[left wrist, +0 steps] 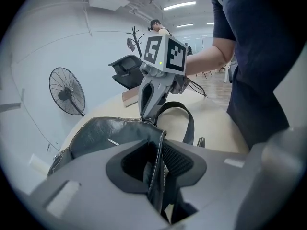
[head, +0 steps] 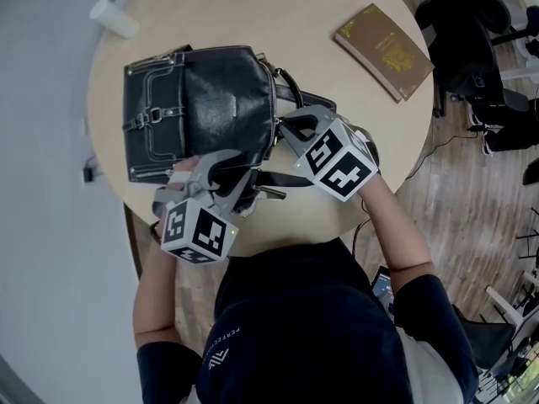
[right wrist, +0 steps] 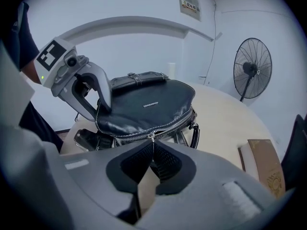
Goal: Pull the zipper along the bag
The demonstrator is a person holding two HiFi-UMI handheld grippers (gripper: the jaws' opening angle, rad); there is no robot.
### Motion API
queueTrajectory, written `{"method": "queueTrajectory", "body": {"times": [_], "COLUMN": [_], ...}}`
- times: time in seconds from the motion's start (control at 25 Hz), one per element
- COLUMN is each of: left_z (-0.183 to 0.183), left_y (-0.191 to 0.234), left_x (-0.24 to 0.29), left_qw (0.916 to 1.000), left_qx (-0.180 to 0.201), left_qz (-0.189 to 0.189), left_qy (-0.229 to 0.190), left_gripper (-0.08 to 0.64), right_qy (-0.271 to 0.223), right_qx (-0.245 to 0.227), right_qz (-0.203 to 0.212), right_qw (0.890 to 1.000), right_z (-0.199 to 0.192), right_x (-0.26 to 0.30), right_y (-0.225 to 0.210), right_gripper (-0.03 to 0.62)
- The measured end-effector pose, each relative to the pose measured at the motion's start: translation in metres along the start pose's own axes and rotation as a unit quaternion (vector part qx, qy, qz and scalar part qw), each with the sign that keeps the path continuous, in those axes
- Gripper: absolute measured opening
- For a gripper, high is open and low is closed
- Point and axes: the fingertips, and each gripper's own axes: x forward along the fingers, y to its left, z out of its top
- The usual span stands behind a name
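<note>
The black bag lies flat on the round pale table; it is shiny soft leather with white stitching, buckle straps and a silver zipper; its little metal tag is too small to read; the fingers of the left gripper pinch the bag's stitched edge; the fingers of the right gripper are shut tight on the zipper pull; a brown book with gold print lies beside the bag.
</note>
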Motion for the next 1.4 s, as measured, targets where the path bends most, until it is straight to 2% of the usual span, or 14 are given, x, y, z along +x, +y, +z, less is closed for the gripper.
{"method": "queueTrajectory", "body": {"times": [0.12,0.36,0.64,0.84,1.16,1.4], "left_z": [0.001,0.008,0.013,0.012,0.011,0.012], "left_y": [0.000,-0.003,-0.010,-0.013,-0.014,-0.013], "left_x": [0.002,0.012,0.018,0.017,0.016,0.014], "left_qw": [0.9999,0.9976,0.9852,0.9870,0.9878,0.9908], "left_qx": [0.008,0.066,0.168,0.158,0.151,0.130], "left_qz": [0.001,0.007,0.020,-0.009,-0.013,-0.018], "left_qy": [0.007,0.020,0.030,0.031,0.037,0.032], "left_gripper": [0.118,0.138,0.119,0.100,0.094,0.090], "right_qy": [0.003,0.003,0.004,0.000,-0.001,-0.009], "right_qx": [0.002,0.016,0.016,0.023,0.010,-0.010], "right_qz": [0.010,0.022,0.024,0.014,-0.021,-0.059], "right_qw": [1.000,1.000,1.000,1.000,1.000,0.998], "right_z": [-0.002,-0.004,-0.006,-0.003,0.001,0.004], "right_x": [0.002,0.005,0.006,0.006,0.009,0.004], "right_y": [0.001,0.003,0.004,0.000,-0.005,-0.009], "right_gripper": [0.014,0.014,0.014,0.014,0.015,0.015]}}
